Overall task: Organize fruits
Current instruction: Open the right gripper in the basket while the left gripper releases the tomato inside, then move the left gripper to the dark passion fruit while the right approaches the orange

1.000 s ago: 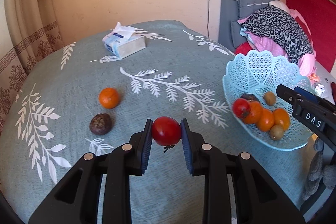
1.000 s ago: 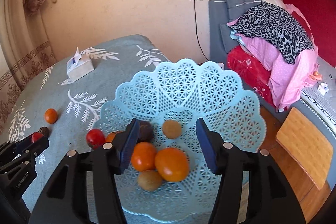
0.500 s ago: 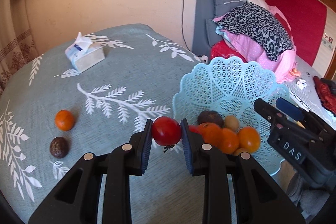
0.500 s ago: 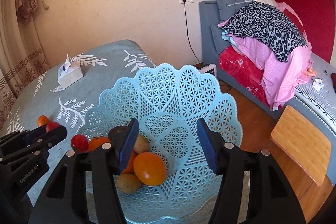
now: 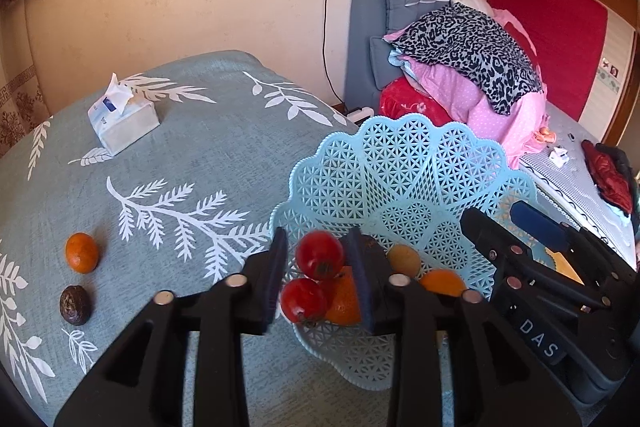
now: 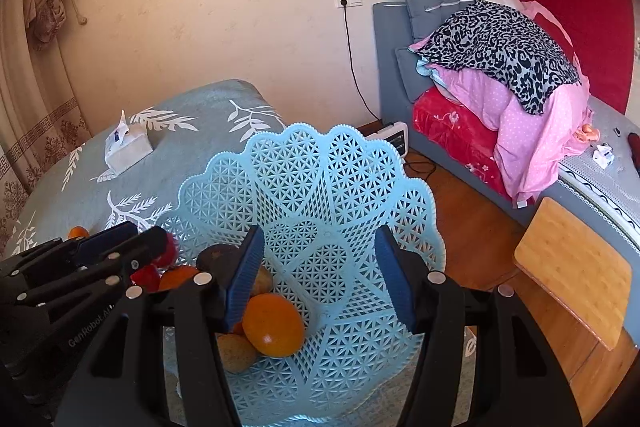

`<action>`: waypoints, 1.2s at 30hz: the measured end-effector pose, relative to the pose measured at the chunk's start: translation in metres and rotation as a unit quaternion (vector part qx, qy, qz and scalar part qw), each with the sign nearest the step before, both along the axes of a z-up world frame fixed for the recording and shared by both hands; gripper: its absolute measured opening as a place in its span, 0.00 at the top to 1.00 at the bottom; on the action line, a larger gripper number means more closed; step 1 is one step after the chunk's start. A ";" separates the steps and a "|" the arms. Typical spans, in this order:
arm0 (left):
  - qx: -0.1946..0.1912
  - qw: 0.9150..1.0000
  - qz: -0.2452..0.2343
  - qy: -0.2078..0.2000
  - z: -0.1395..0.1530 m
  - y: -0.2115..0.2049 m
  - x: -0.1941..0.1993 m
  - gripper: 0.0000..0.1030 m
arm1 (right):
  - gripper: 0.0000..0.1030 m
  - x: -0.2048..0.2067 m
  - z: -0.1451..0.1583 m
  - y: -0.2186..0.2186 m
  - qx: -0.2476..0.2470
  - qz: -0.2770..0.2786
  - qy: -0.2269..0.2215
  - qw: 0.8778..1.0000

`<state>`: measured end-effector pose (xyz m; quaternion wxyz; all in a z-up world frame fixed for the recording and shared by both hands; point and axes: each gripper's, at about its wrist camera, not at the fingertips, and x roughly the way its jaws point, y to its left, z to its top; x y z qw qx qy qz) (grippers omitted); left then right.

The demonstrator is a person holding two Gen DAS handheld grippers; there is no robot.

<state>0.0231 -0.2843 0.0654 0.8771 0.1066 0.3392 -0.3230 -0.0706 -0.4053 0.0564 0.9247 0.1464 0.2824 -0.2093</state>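
Left of the basket [image 5: 400, 163], an orange [image 5: 81, 252] and a dark fruit [image 5: 74, 305] lie on the cloth. The left gripper [image 5: 318, 269], jaws parted, brackets a tomato [image 5: 320, 254] over the basket's near rim. The right gripper [image 6: 320, 277] gapes, empty, over the basket.

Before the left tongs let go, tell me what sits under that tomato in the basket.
The tomato at the left tongs hangs just above a second tomato and an orange by the basket rim. No bare floor shows beneath it.
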 end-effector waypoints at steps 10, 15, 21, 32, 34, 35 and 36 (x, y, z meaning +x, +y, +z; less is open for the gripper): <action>-0.007 0.999 0.035 -0.005 0.002 0.018 0.006 0.40 | 0.40 -0.004 0.003 -0.001 -0.003 -0.006 -0.007 1.000; -0.011 0.999 0.044 -0.007 0.004 0.028 0.009 0.40 | 0.40 -0.004 0.004 0.001 -0.004 -0.005 -0.007 1.000; -0.010 0.998 0.062 -0.004 0.003 0.043 0.012 0.38 | 0.39 -0.001 0.005 0.008 -0.006 0.002 -0.007 1.000; -0.011 0.992 0.125 -0.007 0.002 0.090 0.026 0.28 | 0.36 0.004 0.009 0.032 -0.018 0.031 -0.010 0.999; -0.012 0.991 0.136 -0.009 0.003 0.099 0.029 0.21 | 0.35 0.005 0.011 0.037 -0.019 0.037 -0.012 0.999; -0.013 0.990 0.142 -0.010 0.003 0.104 0.029 0.18 | 0.33 0.006 0.011 0.041 -0.020 0.041 -0.013 0.999; -0.013 0.989 0.146 -0.012 0.003 0.107 0.030 0.17 | 0.29 0.006 0.012 0.043 -0.021 0.043 -0.014 0.999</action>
